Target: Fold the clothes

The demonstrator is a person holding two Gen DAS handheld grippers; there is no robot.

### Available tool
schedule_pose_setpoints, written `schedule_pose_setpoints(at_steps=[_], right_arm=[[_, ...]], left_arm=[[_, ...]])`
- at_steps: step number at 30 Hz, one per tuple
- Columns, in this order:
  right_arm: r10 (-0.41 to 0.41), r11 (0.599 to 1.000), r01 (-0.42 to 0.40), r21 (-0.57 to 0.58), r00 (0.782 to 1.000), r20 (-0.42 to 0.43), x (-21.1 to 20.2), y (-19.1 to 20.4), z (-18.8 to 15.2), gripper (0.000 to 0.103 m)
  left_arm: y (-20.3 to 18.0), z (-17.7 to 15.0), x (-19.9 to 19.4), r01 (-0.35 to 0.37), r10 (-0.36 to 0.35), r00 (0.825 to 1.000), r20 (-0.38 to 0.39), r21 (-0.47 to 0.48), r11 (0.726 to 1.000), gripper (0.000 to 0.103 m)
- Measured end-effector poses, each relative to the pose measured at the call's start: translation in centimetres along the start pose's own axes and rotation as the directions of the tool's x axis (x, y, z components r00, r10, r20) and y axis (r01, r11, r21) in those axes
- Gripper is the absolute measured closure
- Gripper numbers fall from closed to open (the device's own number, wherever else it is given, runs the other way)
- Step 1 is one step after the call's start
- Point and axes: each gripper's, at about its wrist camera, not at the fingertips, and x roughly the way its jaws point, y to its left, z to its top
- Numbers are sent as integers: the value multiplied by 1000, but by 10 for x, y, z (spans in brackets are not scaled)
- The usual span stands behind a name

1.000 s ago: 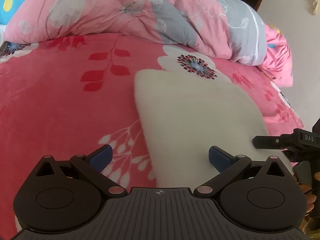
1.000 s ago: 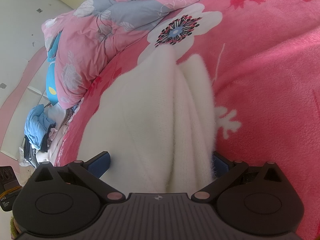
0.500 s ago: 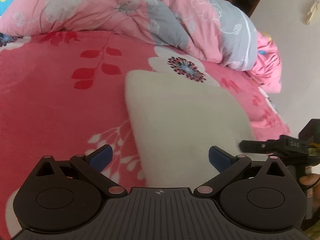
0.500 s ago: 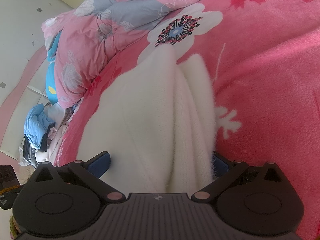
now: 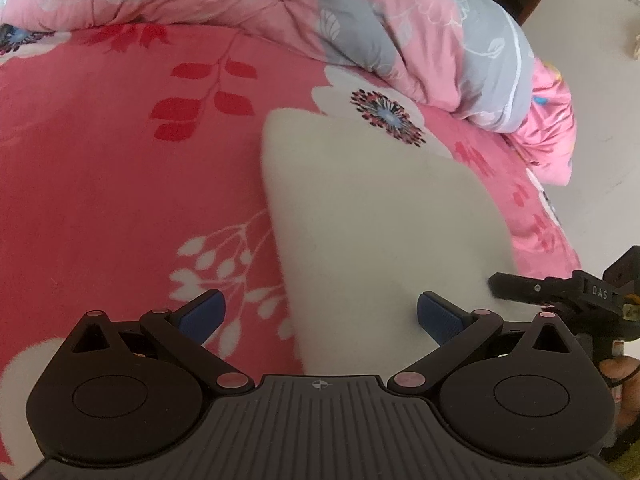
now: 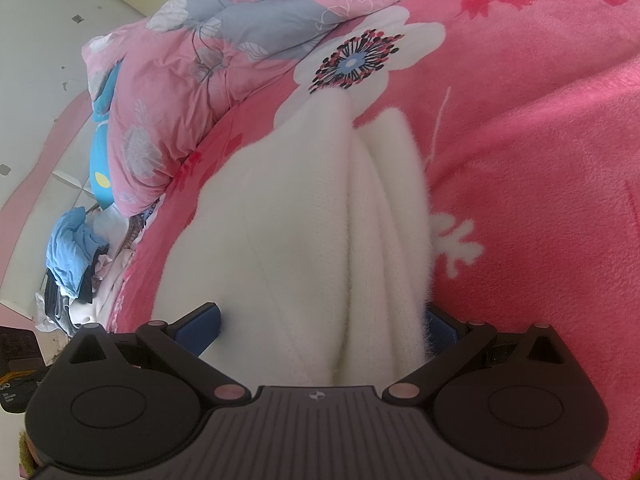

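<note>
A white fluffy garment [image 5: 372, 216] lies folded on the pink flowered bed blanket [image 5: 120, 184]. My left gripper [image 5: 320, 312] is open just above it, with the garment's near left edge running between its blue pads. In the right wrist view the garment [image 6: 304, 224] shows stacked folds along its right side. My right gripper [image 6: 320, 322] is open and straddles the garment's near end, its right pad half buried in fluff. One finger of the right gripper [image 5: 516, 287] touches the garment's right corner in the left wrist view.
A bunched pink and grey duvet [image 5: 360, 20] lies along the far side of the bed. The bed's edge drops to a pale floor [image 5: 600, 128] on the right. A heap of blue and dark clothes [image 6: 68, 252] and a blue pillow [image 6: 100, 156] lie beside the bed.
The left gripper's view swayed left, then back, and now sits a little lower toward the garment. The right gripper and the garment have not visibly moved.
</note>
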Motion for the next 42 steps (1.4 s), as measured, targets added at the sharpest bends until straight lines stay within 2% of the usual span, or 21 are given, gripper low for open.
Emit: schedule_pose_setpoints(at_steps=[7, 15, 25, 42], right_arm=[[-1, 1000, 1, -1, 1000, -2, 0, 0, 0, 0], [-1, 1000, 1, -1, 1000, -3, 1, 0, 0, 0], [-3, 1000, 3, -1, 1000, -6, 1, 0, 1, 0], [-7, 1000, 7, 1, 1000, -8, 2, 1, 1, 0]], left_arm=[[-2, 4, 6, -11, 11, 1000, -15, -10, 1000, 0], [-1, 9, 16, 11, -13, 999, -43, -39, 999, 0], [8, 16, 32, 101, -116, 988, -103, -143, 985, 0], [16, 25, 52, 199, -224, 966, -131, -178, 964, 0]])
